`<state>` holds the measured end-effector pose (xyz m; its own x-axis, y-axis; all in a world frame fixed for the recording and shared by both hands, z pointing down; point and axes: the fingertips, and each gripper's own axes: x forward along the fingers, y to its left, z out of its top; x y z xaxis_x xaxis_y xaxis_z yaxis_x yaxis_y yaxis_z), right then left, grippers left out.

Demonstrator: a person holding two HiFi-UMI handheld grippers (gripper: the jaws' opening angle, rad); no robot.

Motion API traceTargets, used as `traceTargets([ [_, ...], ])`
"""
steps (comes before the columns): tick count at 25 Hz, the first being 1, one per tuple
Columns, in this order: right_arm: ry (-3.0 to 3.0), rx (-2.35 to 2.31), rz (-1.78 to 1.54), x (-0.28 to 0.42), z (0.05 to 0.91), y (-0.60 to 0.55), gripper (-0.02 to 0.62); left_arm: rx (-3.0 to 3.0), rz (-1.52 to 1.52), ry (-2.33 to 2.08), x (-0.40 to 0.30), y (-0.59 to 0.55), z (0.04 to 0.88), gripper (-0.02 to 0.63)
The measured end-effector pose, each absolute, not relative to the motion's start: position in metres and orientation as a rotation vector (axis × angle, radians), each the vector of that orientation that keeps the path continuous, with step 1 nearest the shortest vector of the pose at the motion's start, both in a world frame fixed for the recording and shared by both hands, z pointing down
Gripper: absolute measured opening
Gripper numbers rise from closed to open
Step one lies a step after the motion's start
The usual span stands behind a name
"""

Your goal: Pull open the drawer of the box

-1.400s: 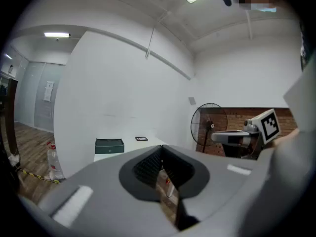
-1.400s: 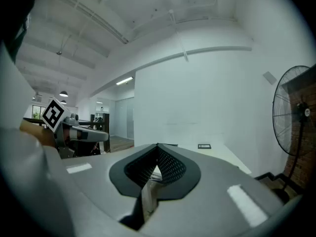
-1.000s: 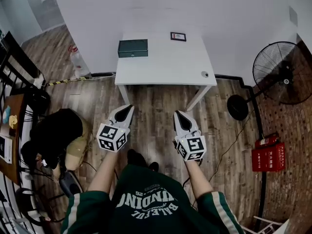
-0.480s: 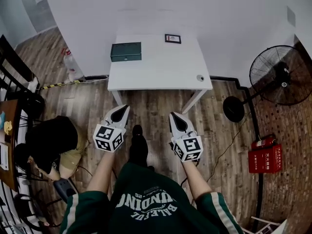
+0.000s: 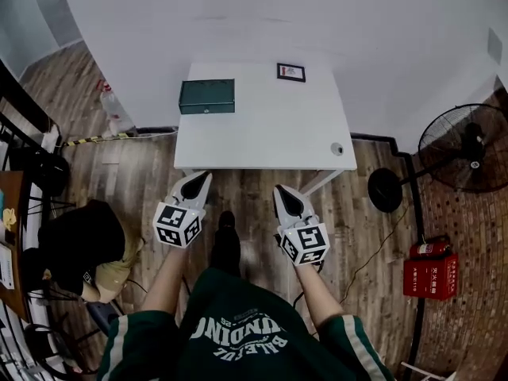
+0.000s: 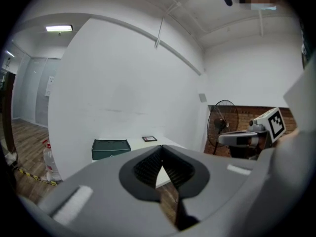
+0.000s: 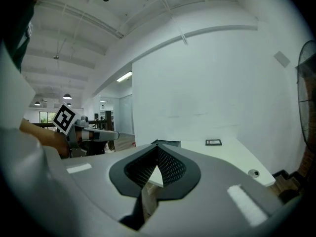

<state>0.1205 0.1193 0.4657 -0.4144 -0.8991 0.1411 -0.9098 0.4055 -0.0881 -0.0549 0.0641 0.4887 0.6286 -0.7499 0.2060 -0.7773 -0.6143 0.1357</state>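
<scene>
box [image 5: 206, 96]: front too small to tell | fan [image 5: 468, 146]: cut by right edge

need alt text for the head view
A person holds the left gripper and right gripper, both shut and empty, over a wood floor short of a white table. A dark green box sits at its far left corner.

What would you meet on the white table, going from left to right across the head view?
green box → small black frame → small round cap
</scene>
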Motion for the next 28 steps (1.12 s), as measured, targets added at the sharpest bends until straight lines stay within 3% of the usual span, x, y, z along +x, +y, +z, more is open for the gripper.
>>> traceTargets([
  [14,-2.561,1.628,0.267,0.086,0.459,-0.101,0.002,2.599,0.293,-1.231,-0.078,-0.14,0.516,0.052],
  [28,-2.587,1.53,0.305,0.073,0.476,-0.203,0.002,2.492,0.343,-1.269,-0.084,-0.229,0.55,0.052],
])
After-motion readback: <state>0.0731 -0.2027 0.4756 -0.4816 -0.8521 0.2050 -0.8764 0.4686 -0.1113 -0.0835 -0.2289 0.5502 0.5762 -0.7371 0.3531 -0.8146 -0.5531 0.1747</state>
